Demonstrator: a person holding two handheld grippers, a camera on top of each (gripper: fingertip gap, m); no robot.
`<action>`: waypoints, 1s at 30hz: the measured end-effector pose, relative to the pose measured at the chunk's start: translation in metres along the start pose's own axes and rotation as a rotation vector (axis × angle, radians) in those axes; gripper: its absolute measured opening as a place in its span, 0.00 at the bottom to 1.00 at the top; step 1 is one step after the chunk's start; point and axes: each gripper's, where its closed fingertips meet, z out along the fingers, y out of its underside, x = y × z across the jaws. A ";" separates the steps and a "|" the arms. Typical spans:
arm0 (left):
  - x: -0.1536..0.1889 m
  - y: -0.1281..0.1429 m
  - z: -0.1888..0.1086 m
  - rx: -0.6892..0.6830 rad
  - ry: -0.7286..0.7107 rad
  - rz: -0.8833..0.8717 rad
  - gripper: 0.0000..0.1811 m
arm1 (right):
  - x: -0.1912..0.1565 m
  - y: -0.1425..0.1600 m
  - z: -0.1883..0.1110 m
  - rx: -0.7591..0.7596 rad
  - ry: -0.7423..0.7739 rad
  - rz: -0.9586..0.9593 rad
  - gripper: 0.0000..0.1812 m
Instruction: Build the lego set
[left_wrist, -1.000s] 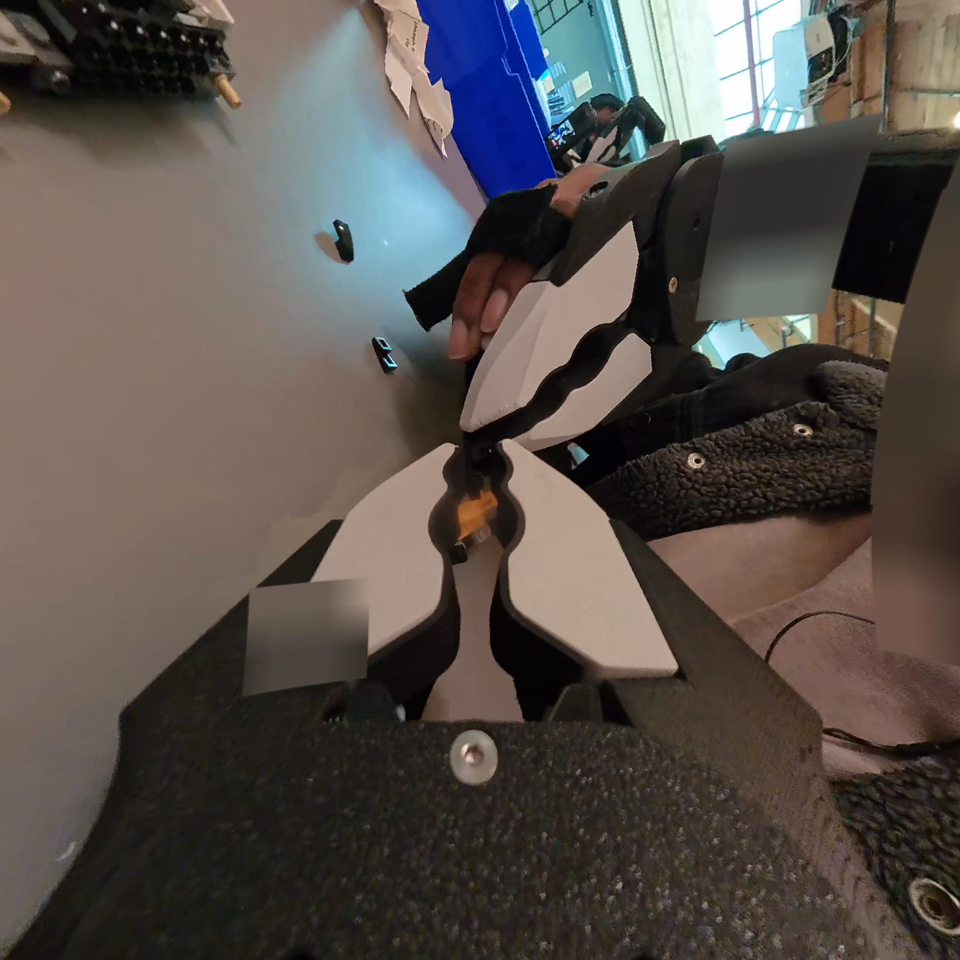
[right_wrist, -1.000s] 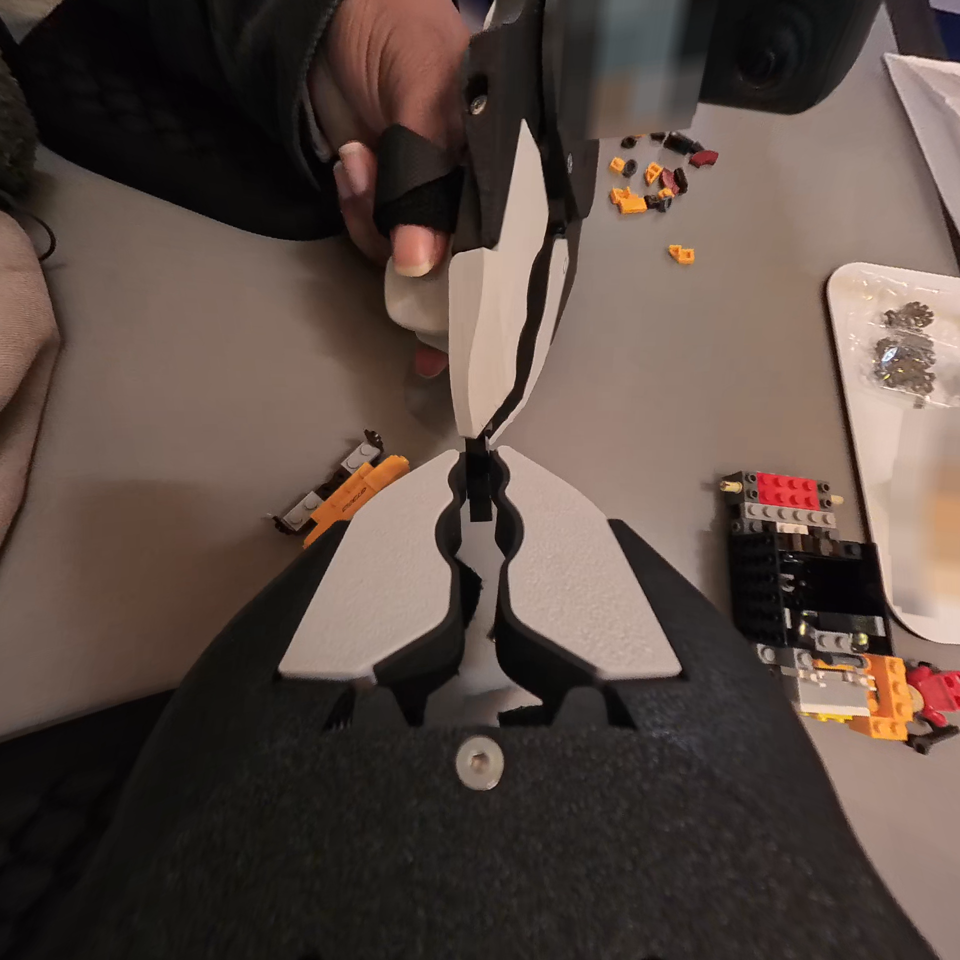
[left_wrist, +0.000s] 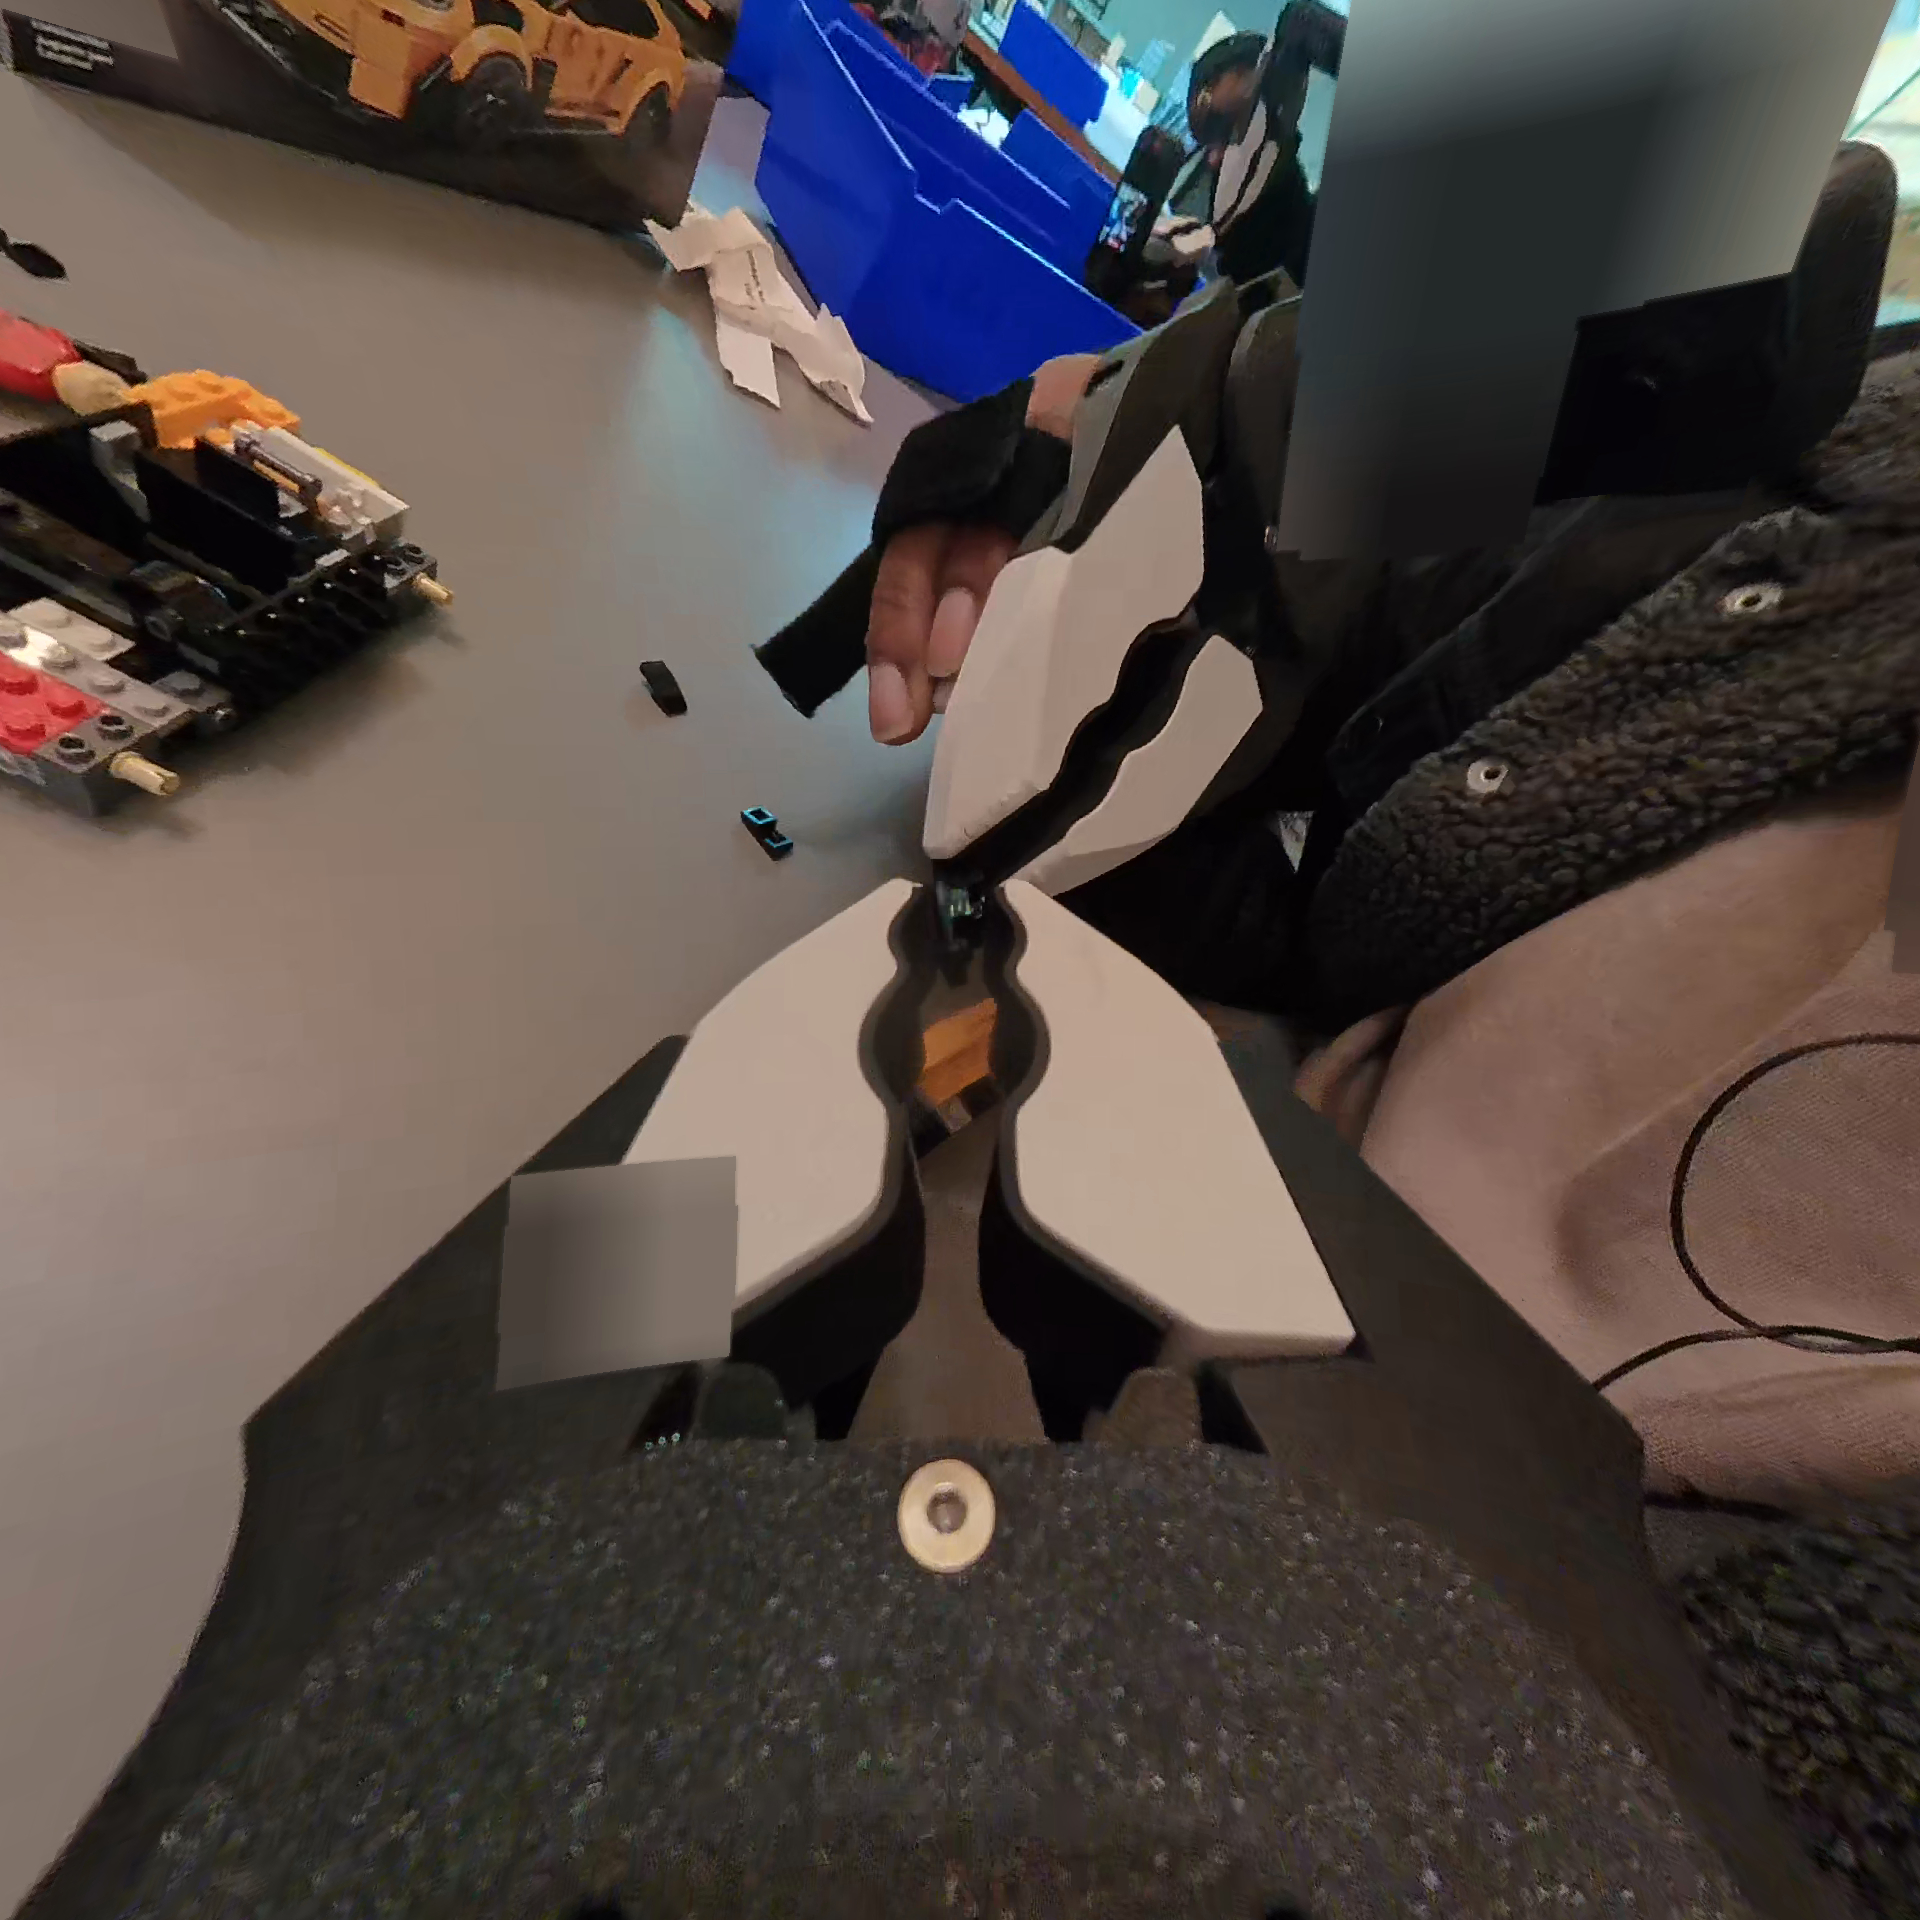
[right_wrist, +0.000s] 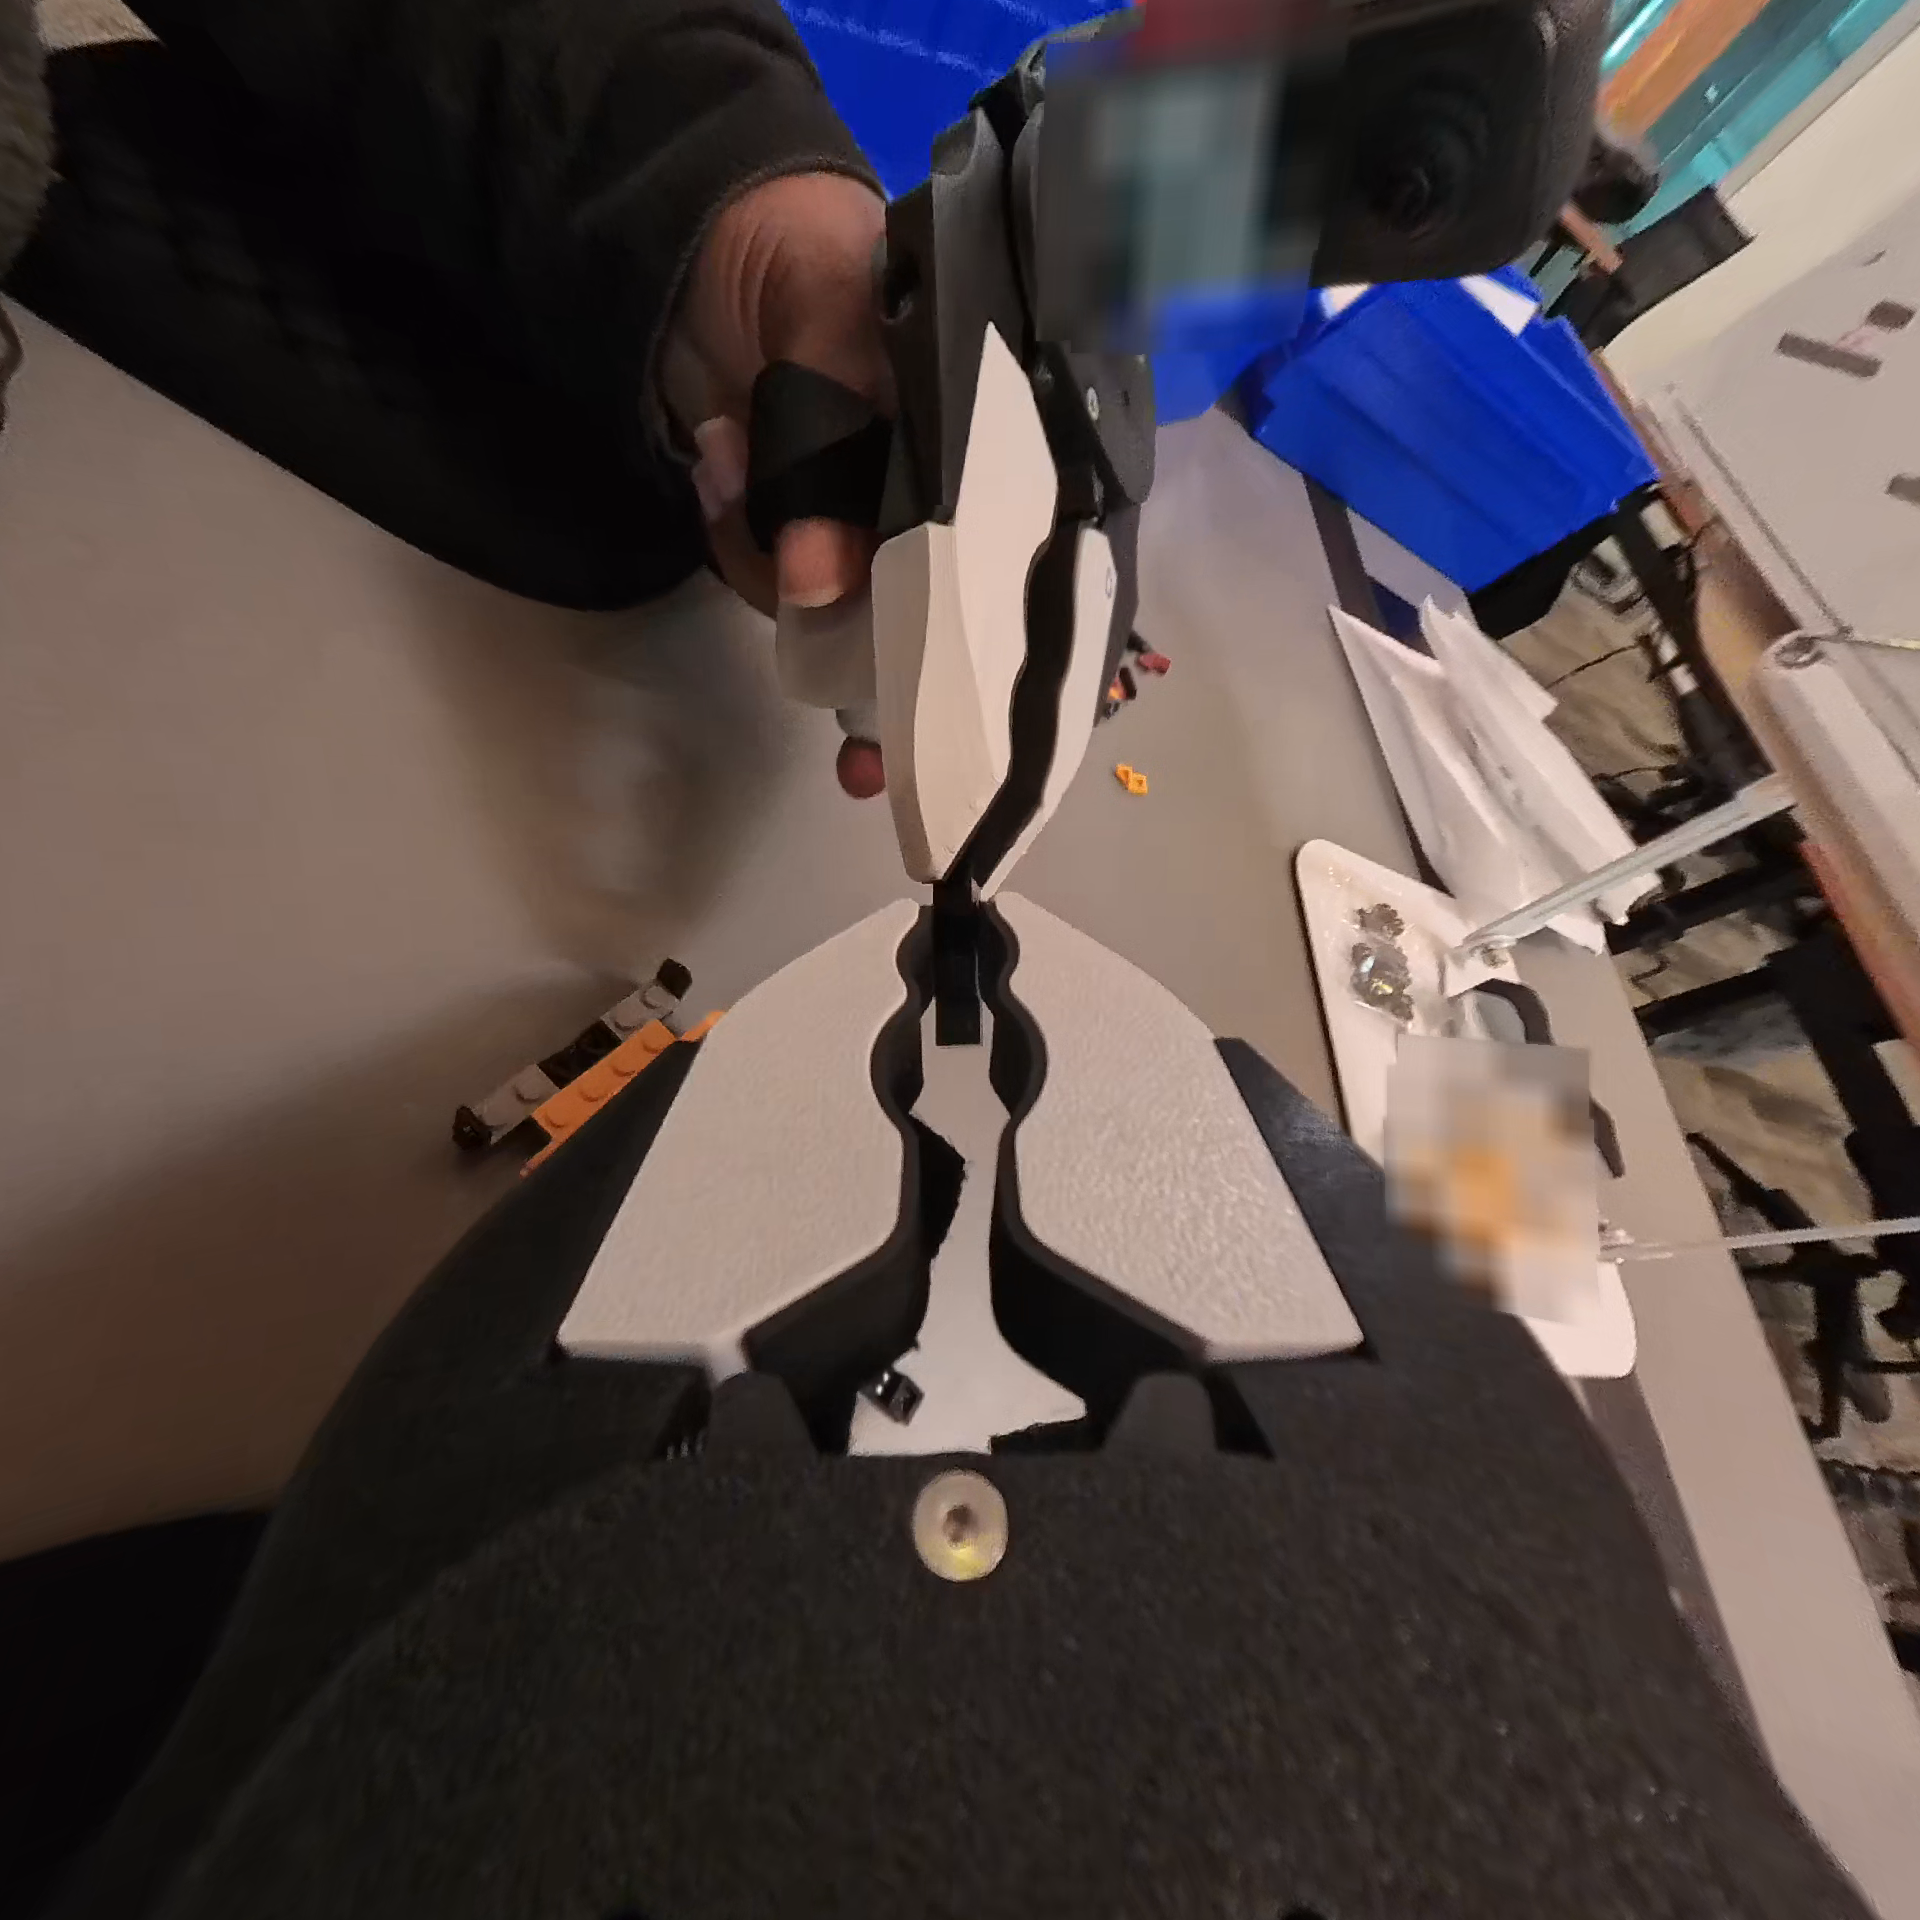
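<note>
Lego piece — small, orange, blocky — pinched by left gripper; right gripper clamps a black strip.

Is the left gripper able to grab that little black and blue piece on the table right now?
Probably not yet. The left gripper is shut on an orange-and-black piece, tip to tip with the right gripper. The black-and-blue piece lies unblocked nearby.

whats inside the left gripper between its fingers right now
The left gripper is shut on a small orange-and-black lego piece, with the right gripper meeting it tip to tip. The fingers cover the piece's sides, so its full shape cannot be seen.
</note>
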 end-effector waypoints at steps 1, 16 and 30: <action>0.001 0.000 -0.001 -0.004 -0.003 0.017 0.05 | 0.000 -0.002 -0.001 0.015 0.010 -0.012 0.04; 0.006 -0.009 -0.006 -0.071 -0.246 0.438 0.05 | 0.006 -0.012 -0.005 0.090 0.218 -0.328 0.04; 0.015 -0.008 -0.003 -0.069 -0.368 0.823 0.05 | -0.001 -0.016 -0.009 0.210 -0.062 0.139 0.13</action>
